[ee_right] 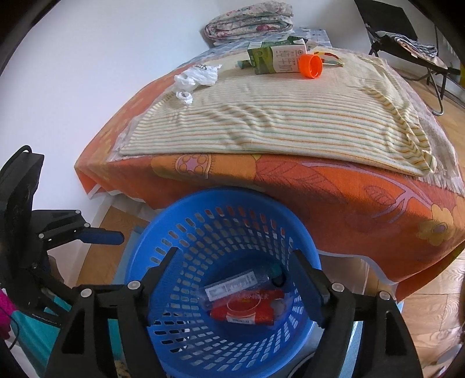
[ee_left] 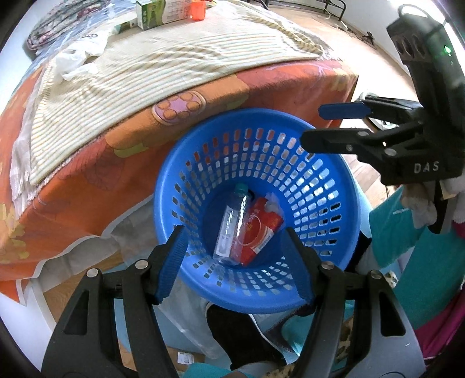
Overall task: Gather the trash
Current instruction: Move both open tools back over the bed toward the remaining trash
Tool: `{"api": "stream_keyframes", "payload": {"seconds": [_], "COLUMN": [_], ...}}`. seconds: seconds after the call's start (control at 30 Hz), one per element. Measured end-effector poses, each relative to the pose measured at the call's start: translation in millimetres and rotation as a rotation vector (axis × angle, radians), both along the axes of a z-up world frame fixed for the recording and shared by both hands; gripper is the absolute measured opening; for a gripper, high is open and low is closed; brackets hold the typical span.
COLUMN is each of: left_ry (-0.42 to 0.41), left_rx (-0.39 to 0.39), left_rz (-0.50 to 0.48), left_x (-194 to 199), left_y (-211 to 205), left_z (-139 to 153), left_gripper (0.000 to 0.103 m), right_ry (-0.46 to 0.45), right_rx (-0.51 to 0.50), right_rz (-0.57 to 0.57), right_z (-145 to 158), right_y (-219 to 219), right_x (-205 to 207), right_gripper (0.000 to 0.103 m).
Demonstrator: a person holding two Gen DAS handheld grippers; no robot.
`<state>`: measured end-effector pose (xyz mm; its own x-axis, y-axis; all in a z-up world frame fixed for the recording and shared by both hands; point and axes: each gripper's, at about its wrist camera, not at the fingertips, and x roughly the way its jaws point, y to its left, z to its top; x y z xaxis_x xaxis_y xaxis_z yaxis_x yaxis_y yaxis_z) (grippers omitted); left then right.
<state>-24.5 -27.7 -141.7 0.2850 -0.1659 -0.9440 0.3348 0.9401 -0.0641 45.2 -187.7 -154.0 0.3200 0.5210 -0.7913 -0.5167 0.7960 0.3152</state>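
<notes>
A blue mesh basket [ee_left: 334, 203] [ee_right: 162, 232] stands on the floor against the bed. Inside it lie a clear plastic bottle [ee_left: 232, 221] [ee_right: 232, 286] and a red packet [ee_left: 258, 232] [ee_right: 244, 311]. My left gripper [ee_left: 232, 229] hangs open over the basket with nothing between its fingers. My right gripper [ee_right: 234, 251] [ee_left: 314, 126] is open and empty above the basket's rim. On the bed lie a crumpled white plastic bag [ee_right: 197, 78] [ee_left: 78, 58], a green and white carton [ee_right: 276, 58] [ee_left: 157, 13] and an orange cap [ee_right: 312, 65] [ee_left: 199, 10].
The bed has an orange floral cover [ee_right: 334, 197] with a striped towel [ee_right: 276, 122] on top. A folded quilt [ee_right: 250, 20] sits at the far end by the white wall. A folding chair [ee_right: 407, 43] stands at the right. The person's teal clothing [ee_left: 407, 232] is close by.
</notes>
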Motion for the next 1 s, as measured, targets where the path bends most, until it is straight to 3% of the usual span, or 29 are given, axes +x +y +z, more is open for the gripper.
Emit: {"api": "stream_keyframes", "payload": {"seconds": [0.53,1.0], "left_ry": [-0.103,-0.215], "left_rx": [-0.035,-0.038], "left_rz": [0.115,0.26], "left_x": [38,107], "left_y": [37,82], "left_z": [30,64], "left_gripper": [0.068,0.076], "right_ry": [-0.042,-0.107], "right_rx": [0.048,0.068], "right_rz": [-0.066,-0.147], "right_z": [17,43], "right_y": [-7,-16], "right_x": [18,57], "right_gripper": [0.084,0.092]}}
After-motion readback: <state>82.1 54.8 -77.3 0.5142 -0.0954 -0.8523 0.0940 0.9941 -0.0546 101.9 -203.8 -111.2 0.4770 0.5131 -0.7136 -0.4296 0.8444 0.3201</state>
